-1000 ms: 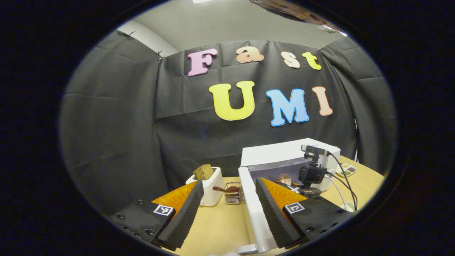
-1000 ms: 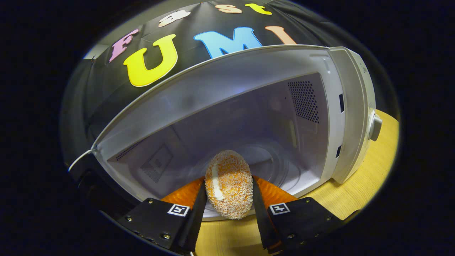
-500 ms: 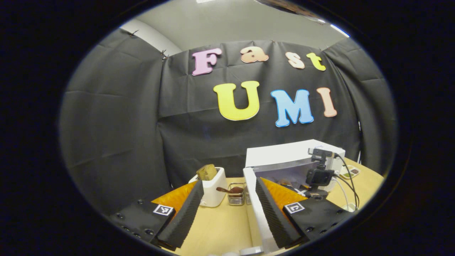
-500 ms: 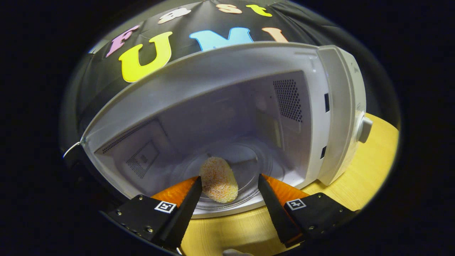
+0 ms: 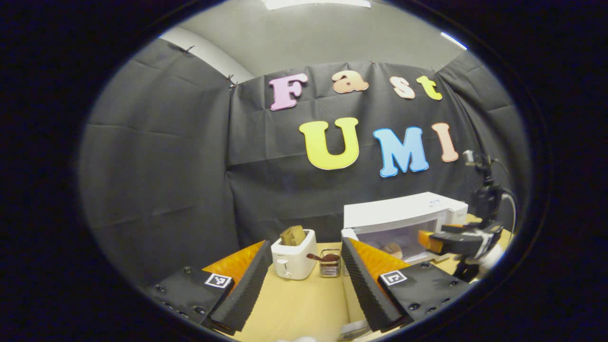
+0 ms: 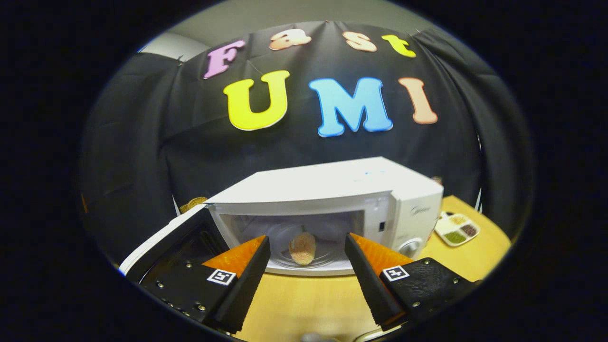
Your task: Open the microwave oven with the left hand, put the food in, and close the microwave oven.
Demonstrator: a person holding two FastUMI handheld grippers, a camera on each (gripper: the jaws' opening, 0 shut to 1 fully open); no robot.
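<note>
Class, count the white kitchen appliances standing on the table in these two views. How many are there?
2. The microwave oven stands at the back with its door open, and the toaster stands to its left. Others may be hidden.

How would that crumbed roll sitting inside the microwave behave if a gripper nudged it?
The crumbed roll is an elongated oval with rounded ends, so a sideways nudge would probably roll it on the glass turntable. Its rough, crumb-coated surface looks grippy rather than slippery, though crumbs might shed. It looks small beside the microwave, so likely light.
</note>
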